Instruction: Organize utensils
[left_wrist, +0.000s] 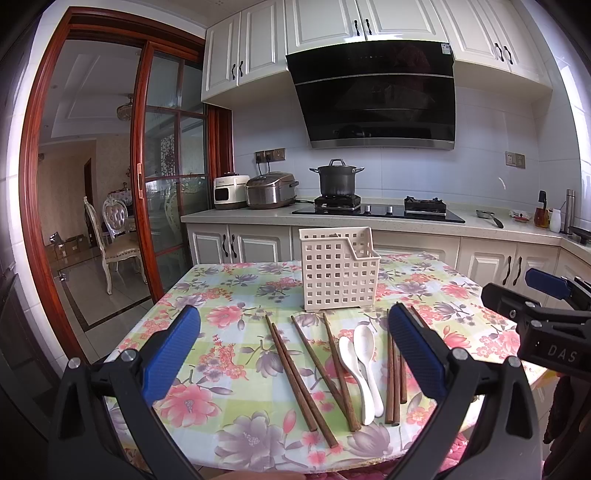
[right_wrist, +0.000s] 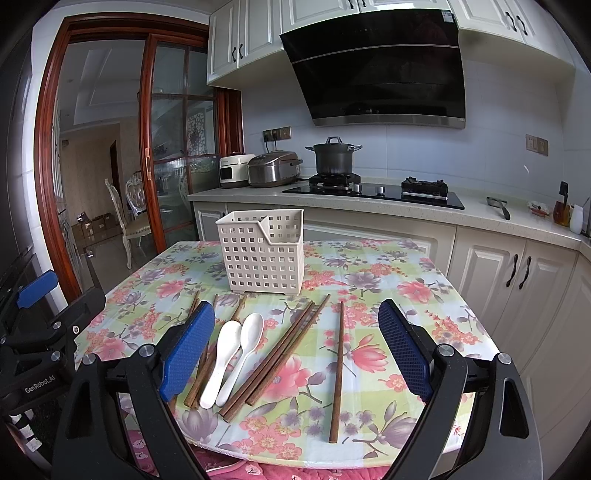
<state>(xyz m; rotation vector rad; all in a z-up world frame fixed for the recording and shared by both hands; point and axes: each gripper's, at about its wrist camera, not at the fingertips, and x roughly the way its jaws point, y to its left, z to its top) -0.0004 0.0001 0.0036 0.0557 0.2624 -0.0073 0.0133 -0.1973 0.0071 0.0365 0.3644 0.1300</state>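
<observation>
A white perforated utensil basket (left_wrist: 338, 271) (right_wrist: 263, 254) stands upright on the floral tablecloth (left_wrist: 229, 295) (right_wrist: 406, 291). In front of it lie several brown wooden chopsticks (left_wrist: 301, 380) (right_wrist: 275, 356) and two white ceramic spoons (left_wrist: 360, 369) (right_wrist: 236, 358), side by side. One chopstick (right_wrist: 337, 369) lies apart at the right. My left gripper (left_wrist: 295, 339) hovers open above the near table edge, over the chopsticks, holding nothing. To its right, my right gripper (right_wrist: 297, 336) also stands open and empty above the spoons and chopsticks.
Behind the table runs a kitchen counter (left_wrist: 480, 225) with a hob, a black pot (left_wrist: 337, 179), a rice cooker (left_wrist: 271, 190) and a white appliance. A glass sliding door (left_wrist: 162, 177) stands at the left. The table's near edge (right_wrist: 295, 458) is close below the grippers.
</observation>
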